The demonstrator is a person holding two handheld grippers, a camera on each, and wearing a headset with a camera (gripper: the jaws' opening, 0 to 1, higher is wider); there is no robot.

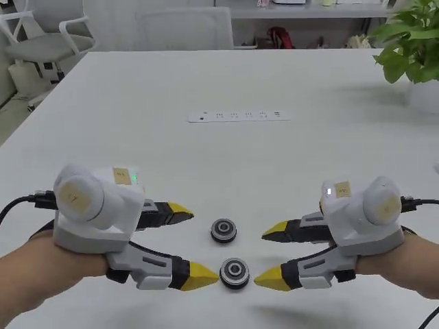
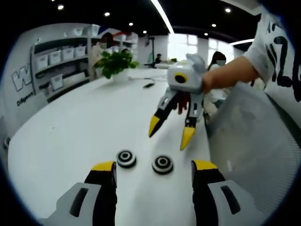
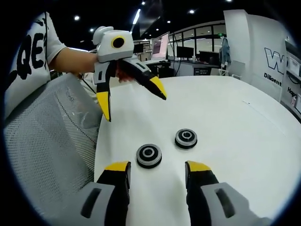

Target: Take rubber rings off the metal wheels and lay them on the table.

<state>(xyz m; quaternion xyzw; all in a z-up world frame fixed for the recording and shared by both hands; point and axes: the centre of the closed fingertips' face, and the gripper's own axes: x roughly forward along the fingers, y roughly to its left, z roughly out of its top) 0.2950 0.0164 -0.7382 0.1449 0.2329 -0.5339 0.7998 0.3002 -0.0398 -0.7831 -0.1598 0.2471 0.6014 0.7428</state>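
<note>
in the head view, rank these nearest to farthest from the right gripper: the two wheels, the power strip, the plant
From the right gripper:
1. nearer wheel, on the person's side, just off the lower jaw's tip
2. farther wheel, a little beyond the first
3. power strip, mid-table
4. plant, far right edge

Power strip: white, long, lying flat on the table, towards its far side. Potted plant: green, leafy, at the far right edge; office chair: white frame, grey seat, past the far left corner. Wall shelving: white, holding rows of storage bins.
</note>
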